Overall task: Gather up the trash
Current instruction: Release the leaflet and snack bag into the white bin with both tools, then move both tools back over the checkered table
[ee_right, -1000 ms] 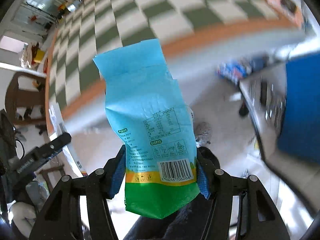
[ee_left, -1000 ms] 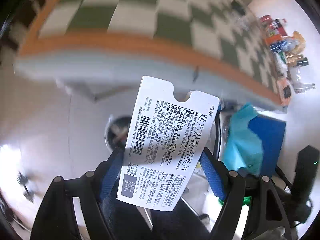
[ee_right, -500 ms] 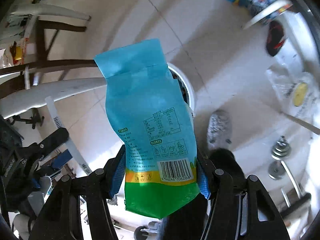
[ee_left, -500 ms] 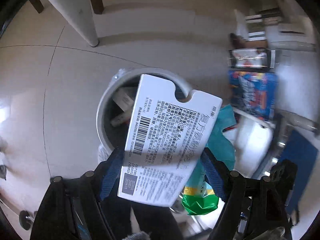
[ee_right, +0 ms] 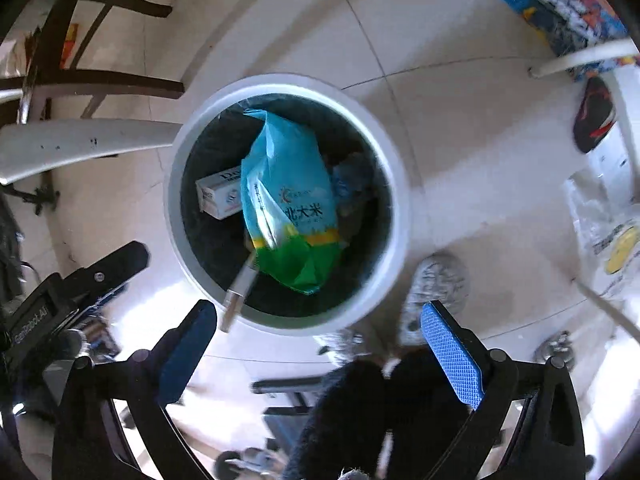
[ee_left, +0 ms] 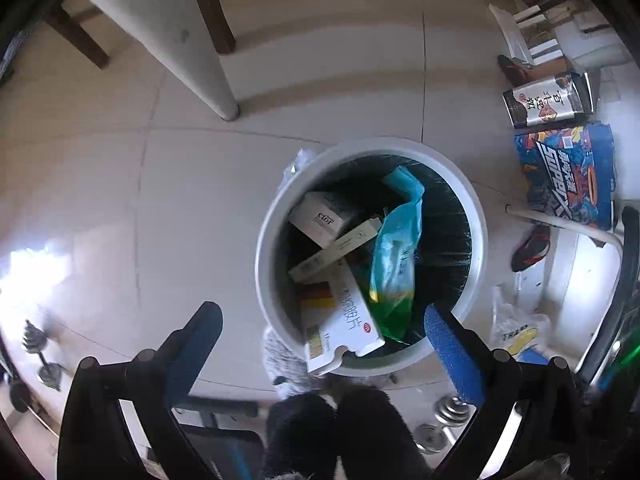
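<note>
Trash had just left both claws: the white medicine box [ee_left: 340,316] and blue-green rice bag [ee_right: 288,216] lay in the bin [ee_left: 264,248] just ahead of the left gripper [ee_left: 322,340] and right gripper [ee_right: 318,340], whose jaws were opening, nothing between them. That load looked delivered.

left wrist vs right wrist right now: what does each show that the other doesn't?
Left wrist only: a black and white can on the floor and the white medicine box face-on, leaning inside the bin's near rim. Right wrist only: a clear bag with something yellow and the left tool seen from the side. Both: white bin, blue-green bag inside it, a black and red shoe.
</note>
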The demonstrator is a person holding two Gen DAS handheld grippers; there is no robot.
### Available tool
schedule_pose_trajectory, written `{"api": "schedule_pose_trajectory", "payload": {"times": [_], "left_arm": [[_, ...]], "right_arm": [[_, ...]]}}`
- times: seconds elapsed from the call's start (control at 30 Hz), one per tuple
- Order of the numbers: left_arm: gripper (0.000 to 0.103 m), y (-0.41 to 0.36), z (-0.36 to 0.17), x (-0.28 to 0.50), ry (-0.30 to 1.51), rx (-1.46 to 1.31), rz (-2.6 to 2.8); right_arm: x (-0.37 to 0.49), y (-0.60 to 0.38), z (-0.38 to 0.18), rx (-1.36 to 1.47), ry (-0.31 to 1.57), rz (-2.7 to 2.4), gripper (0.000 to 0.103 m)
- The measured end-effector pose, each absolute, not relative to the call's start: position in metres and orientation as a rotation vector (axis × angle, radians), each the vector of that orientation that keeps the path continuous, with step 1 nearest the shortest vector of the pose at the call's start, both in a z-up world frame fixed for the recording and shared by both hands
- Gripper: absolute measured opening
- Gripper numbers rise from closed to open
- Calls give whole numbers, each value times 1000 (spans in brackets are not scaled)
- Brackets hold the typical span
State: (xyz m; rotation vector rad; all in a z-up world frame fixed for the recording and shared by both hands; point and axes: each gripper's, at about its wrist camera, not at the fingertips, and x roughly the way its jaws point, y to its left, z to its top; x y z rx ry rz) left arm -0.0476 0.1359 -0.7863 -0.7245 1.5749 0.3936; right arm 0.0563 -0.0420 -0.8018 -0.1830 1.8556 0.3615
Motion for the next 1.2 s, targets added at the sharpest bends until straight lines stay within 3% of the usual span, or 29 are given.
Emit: {"api": "schedule_pose_trajectory", "payload": {"times": [0.23,0.67,1.2], "left_arm": [[103,126,-749,-49,1575,-676,408],[103,111,-650,-62,1545,-647,433],[103,101,-458,-90,1475,-598,410]], "right_arm": [[66,-38,-764,-367,1751,316,103],[62,-34,-647,-402,1646,364,103],[36,-42,-430,-344,1597,440,103]]}}
